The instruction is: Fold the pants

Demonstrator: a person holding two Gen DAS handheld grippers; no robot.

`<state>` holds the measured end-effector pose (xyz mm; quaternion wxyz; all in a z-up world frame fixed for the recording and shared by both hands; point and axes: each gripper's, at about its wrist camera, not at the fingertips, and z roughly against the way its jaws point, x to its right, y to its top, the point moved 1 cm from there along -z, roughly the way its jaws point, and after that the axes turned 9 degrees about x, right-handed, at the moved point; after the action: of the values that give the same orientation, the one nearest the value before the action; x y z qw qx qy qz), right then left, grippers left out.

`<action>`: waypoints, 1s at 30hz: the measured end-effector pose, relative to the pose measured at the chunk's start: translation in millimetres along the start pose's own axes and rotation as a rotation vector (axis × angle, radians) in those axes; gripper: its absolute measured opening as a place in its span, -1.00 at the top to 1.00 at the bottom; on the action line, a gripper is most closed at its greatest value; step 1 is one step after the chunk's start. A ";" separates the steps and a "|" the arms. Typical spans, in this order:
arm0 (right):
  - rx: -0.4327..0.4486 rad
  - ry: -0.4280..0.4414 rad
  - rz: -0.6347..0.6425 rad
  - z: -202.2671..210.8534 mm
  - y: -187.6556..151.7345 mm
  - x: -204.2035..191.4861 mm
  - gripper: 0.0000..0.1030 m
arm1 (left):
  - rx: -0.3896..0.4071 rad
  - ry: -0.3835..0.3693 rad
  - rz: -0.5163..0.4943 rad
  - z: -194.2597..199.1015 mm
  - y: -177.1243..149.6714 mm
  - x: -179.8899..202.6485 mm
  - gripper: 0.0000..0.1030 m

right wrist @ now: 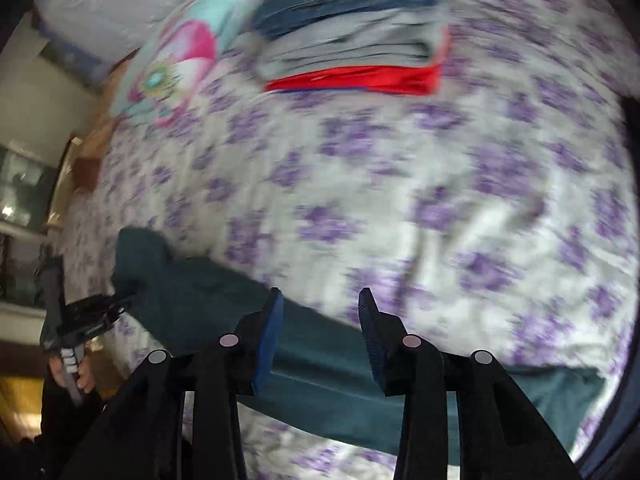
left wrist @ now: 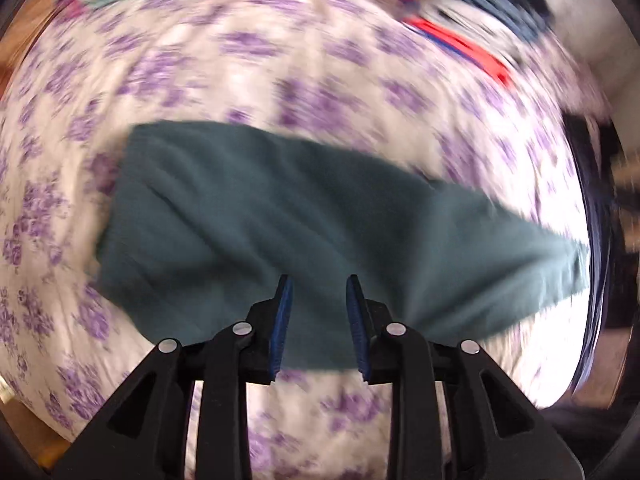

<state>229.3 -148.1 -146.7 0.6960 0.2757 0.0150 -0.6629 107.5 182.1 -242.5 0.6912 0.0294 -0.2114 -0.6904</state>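
Note:
Dark teal pants [left wrist: 280, 208] lie folded lengthwise on a white bedsheet with purple flowers [left wrist: 280, 60]. In the left wrist view they run from the left middle to the right edge. My left gripper [left wrist: 319, 286] hangs just above their near edge, its jaws apart and nothing pinched between the blue pads. In the right wrist view the pants [right wrist: 320, 344] stretch from the lower left to the lower right corner. My right gripper [right wrist: 321, 296] hovers over their middle, open and empty. The left gripper [right wrist: 116, 308] shows at the pants' left end, held by a hand [right wrist: 76, 376].
A stack of folded clothes [right wrist: 352, 40], denim over grey over red, sits at the far side of the bed; it is also in the left wrist view [left wrist: 480, 20]. A teal and pink pillow [right wrist: 180, 52] lies beside it. The bed's edge and a window [right wrist: 24, 192] are at the left.

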 end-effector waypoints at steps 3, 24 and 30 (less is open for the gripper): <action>-0.032 0.051 0.107 -54.6 15.2 -60.5 0.33 | 0.028 -0.061 0.057 3.0 22.2 -8.8 0.49; -0.247 0.148 0.298 -99.9 -39.9 -121.2 0.34 | -0.120 -0.057 -0.020 -64.2 -0.4 35.3 0.43; -0.232 0.169 0.308 -113.5 -13.5 -115.0 0.34 | -0.069 -0.053 -0.007 -57.1 -10.1 32.8 0.45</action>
<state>242.0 3.3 -203.3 0.8123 0.2472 0.1071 -0.5172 115.6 135.5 -289.5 0.6835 -0.0121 -0.2056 -0.7004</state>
